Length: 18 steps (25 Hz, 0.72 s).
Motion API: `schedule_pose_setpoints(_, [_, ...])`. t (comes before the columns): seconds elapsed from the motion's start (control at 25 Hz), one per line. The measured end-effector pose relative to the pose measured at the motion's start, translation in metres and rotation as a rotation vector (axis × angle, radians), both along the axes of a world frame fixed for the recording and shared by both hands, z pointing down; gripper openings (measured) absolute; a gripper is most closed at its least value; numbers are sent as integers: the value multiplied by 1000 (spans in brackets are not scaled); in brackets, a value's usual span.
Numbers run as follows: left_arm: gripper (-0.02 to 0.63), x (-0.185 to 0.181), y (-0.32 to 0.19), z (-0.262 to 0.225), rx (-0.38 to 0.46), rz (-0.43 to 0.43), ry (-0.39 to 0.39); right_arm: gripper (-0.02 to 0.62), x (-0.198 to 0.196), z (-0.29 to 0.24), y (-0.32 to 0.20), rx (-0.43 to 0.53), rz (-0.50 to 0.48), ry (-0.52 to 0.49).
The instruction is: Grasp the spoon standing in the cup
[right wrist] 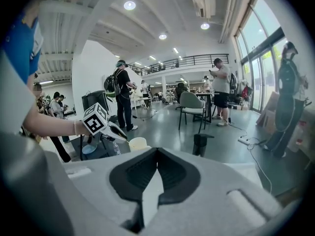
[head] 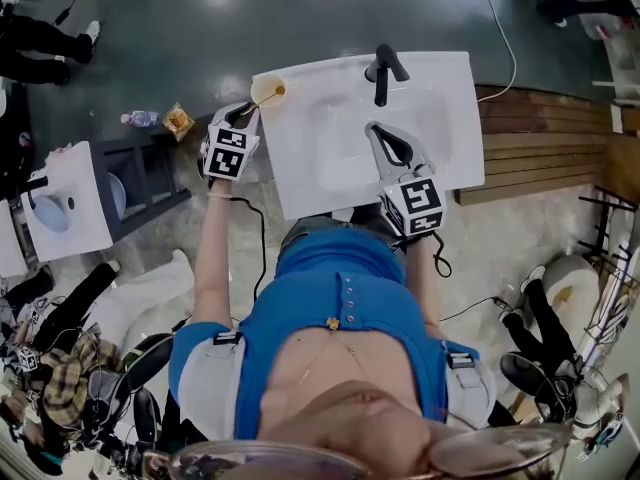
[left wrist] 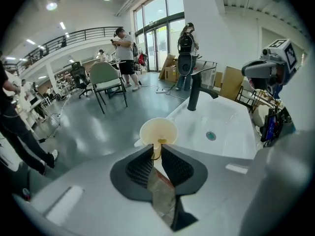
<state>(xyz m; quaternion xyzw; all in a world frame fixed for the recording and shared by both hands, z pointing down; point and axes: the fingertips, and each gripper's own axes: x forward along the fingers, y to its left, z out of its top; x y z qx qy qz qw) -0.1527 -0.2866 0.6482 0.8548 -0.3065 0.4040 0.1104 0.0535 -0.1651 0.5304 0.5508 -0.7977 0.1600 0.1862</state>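
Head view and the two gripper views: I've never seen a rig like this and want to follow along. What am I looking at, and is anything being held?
There is no robot here. A person holds a claw tool in each hand; the cubes with square markers are part of the claws. The head view comes from a camera on the person's head, looking down at a white sink with a black tap. The other two pictures come from cameras riding on each claw, looking along its jaws. A pale cup stands on the sink's corner with a spoon in it. The left claw has its jaws closed on the spoon's handle, just above the cup. The right claw is over the sink, jaws together, holding nothing.
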Motion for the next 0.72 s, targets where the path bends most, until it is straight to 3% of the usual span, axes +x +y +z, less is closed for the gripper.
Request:
schedule_pose_setpoints(0.28, [43, 4, 2, -2, -15, -23, 22, 3, 8, 3, 5, -1, 18, -7])
schedule_pose_setpoints(0.72, [40, 11, 1, -24, 29, -56, 62, 3, 9, -2, 5, 9, -4, -14])
